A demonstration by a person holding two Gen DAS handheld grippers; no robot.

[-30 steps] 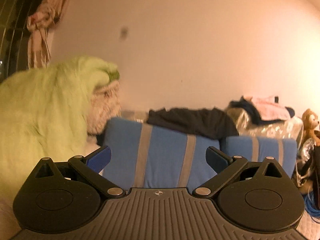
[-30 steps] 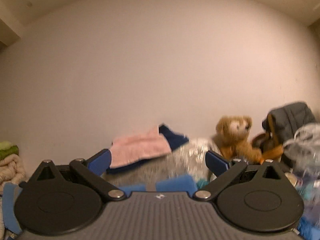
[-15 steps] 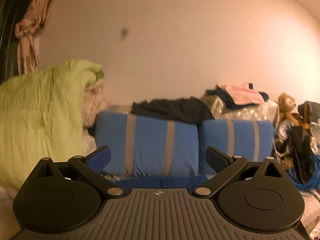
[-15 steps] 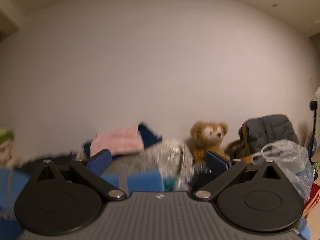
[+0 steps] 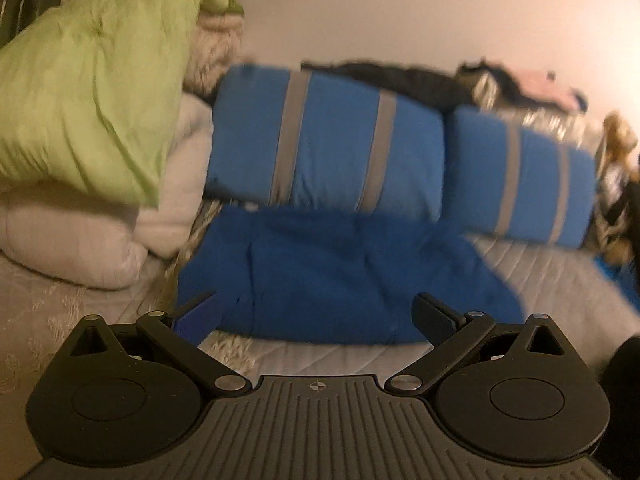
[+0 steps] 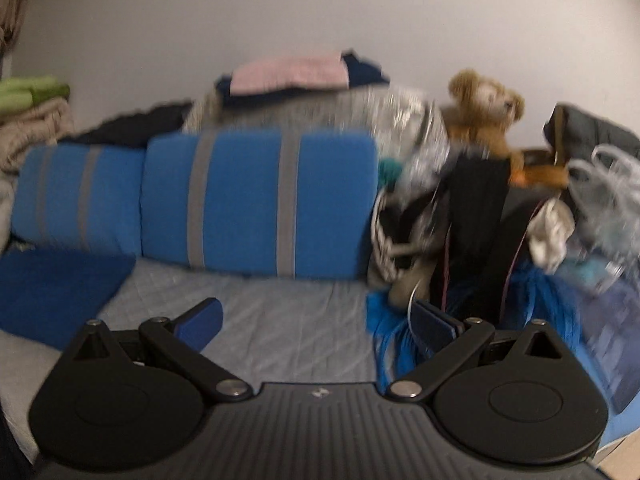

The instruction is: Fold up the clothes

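Observation:
A royal-blue garment [image 5: 340,268] lies flat on the pale quilted bed [image 5: 560,280], in front of two blue pillows with grey stripes [image 5: 332,144]. My left gripper [image 5: 314,316] is open and empty, just above the garment's near edge. In the right wrist view only a corner of the garment [image 6: 56,288] shows at the left. My right gripper [image 6: 316,320] is open and empty above bare quilt [image 6: 288,320], to the right of the garment.
A green duvet [image 5: 92,76] and white bedding [image 5: 80,236] pile up at the left. Folded pink and dark clothes [image 6: 292,74] sit behind the pillows. A teddy bear [image 6: 484,108], bags and blue fringe [image 6: 400,320] crowd the right side.
Both views have tilted down from the wall to the bed. The blue garment and quilt have come into view. Both grippers stay open.

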